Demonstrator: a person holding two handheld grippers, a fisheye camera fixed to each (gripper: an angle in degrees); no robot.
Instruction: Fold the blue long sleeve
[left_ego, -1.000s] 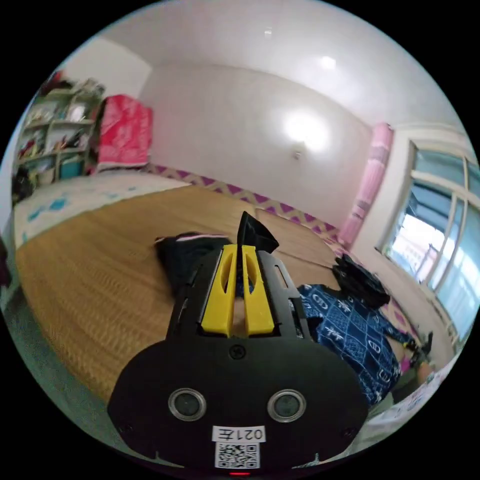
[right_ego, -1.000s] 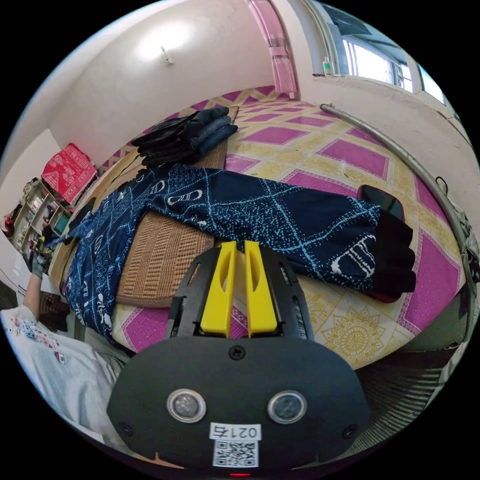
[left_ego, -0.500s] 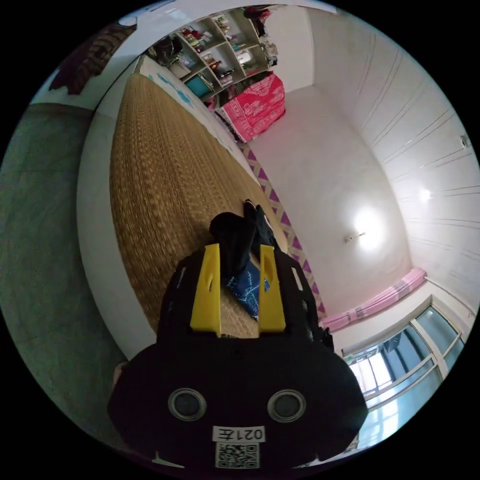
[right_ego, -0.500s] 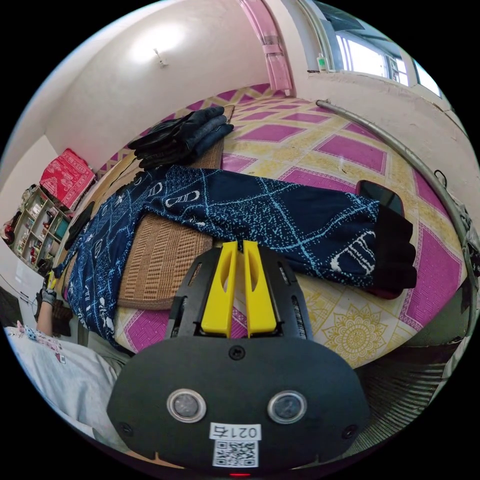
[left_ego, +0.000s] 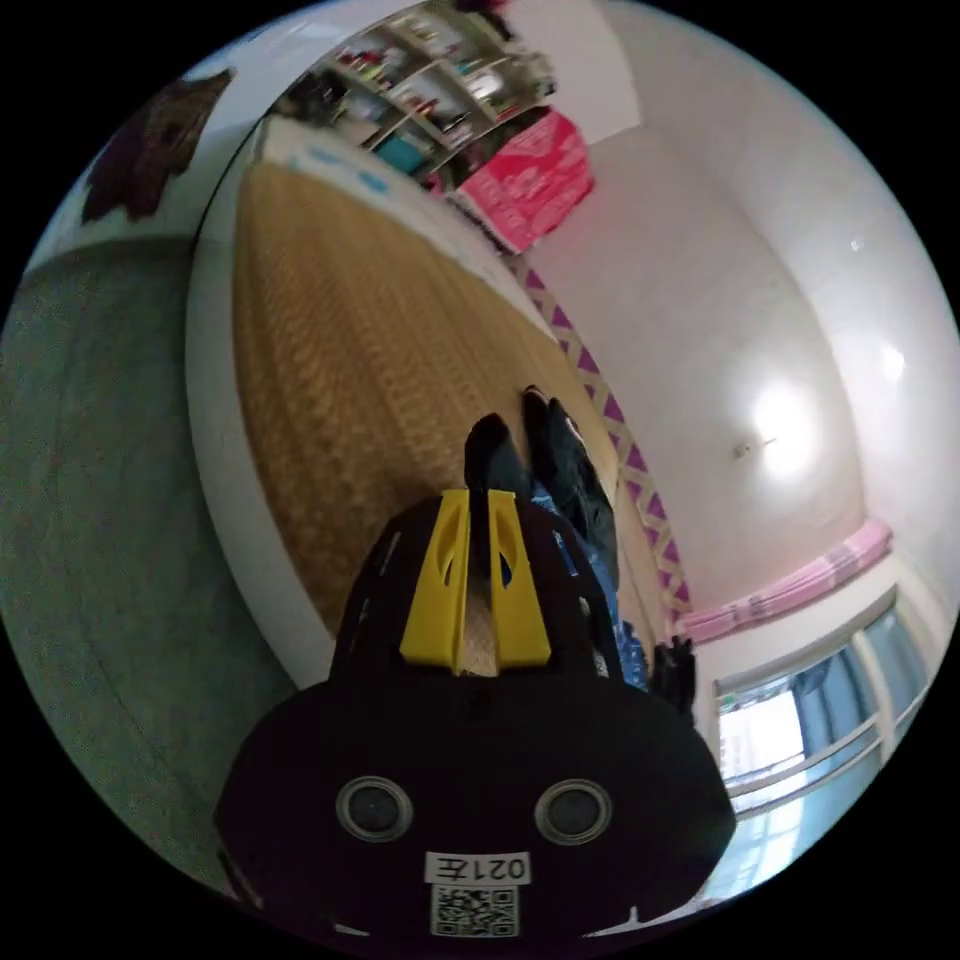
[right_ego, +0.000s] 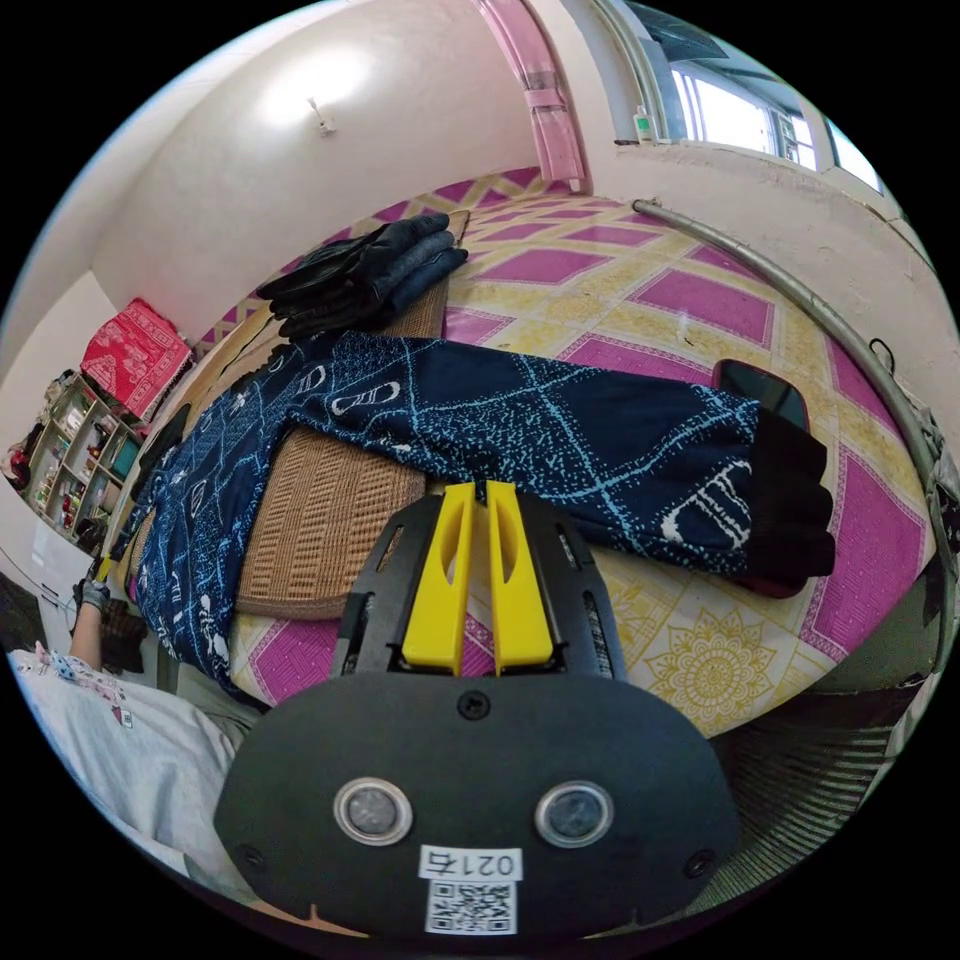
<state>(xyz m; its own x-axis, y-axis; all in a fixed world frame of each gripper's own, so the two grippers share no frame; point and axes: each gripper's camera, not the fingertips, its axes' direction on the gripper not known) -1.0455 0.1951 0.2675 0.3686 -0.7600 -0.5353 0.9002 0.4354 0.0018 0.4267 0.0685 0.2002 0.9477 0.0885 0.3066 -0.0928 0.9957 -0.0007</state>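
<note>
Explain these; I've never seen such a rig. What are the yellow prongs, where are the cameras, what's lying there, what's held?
A person holds a two-jaw tool in each hand; a fisheye camera rides on each, so the yellow prongs are its jaws. Right gripper view: the right tool, shut and empty, hovers before a blue long sleeve shirt spread over a woven mat and a patterned cover, near dark folded clothes. Left gripper view: the left tool seems shut on the shirt's dark cuff.
</note>
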